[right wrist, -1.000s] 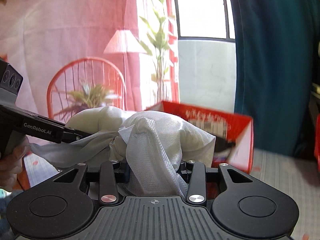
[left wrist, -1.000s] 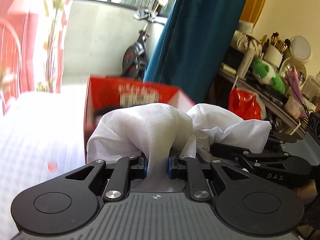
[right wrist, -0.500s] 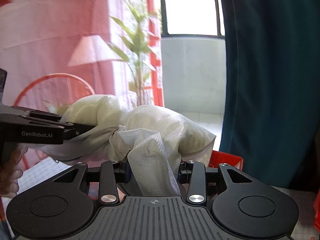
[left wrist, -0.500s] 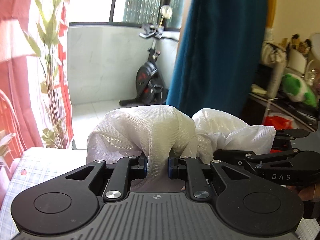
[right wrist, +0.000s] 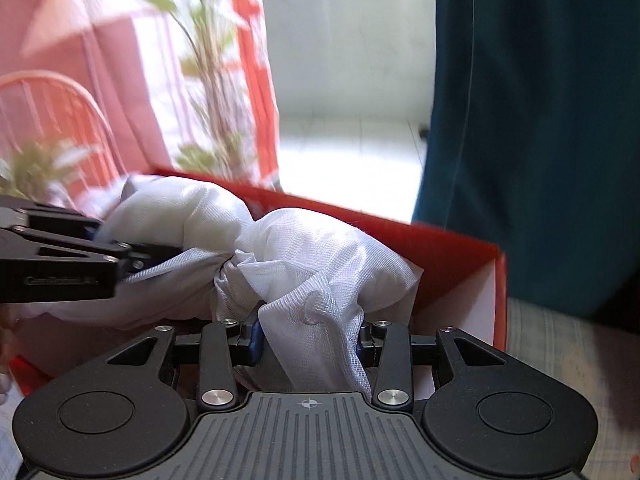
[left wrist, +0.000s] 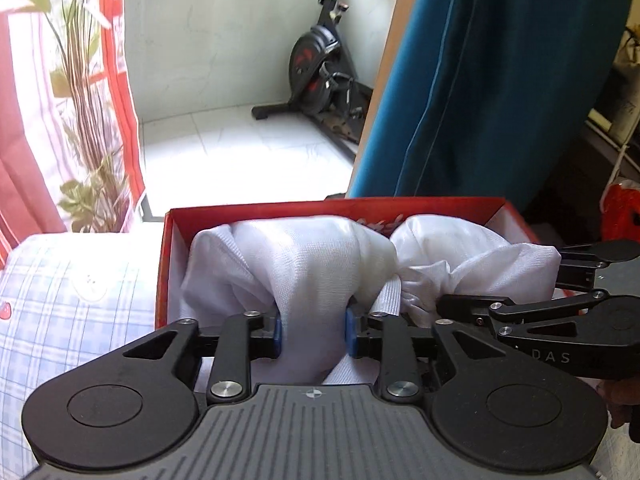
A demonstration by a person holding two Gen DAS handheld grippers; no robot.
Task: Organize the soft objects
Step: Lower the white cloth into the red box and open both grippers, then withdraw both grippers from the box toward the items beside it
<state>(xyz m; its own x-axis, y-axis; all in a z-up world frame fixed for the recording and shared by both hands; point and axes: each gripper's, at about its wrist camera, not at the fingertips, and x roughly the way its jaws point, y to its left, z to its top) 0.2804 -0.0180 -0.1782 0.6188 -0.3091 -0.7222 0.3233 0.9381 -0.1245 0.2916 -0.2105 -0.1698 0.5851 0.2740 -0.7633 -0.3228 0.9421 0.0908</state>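
Note:
A white mesh cloth bundle (left wrist: 304, 264), knotted in the middle, is held by both grippers over an open red cardboard box (left wrist: 280, 210). My left gripper (left wrist: 312, 330) is shut on the bundle's left lobe. My right gripper (right wrist: 308, 338) is shut on the right lobe (right wrist: 320, 264). The bundle sits partly inside the red box (right wrist: 452, 264), below its far rim. In the left wrist view the right gripper (left wrist: 532, 320) comes in from the right. In the right wrist view the left gripper (right wrist: 60, 256) comes in from the left.
The box rests on a blue and white checked bedsheet (left wrist: 68, 304). Behind it are a teal curtain (left wrist: 500, 80), a red and pink curtain with a plant (left wrist: 80, 100), and an exercise bike (left wrist: 324, 68) on the white tiled floor. A cluttered shelf stands at the far right.
Both grippers carried the bundle up, then down into the red box. The views tilted downward, and the box is now right under the bundle.

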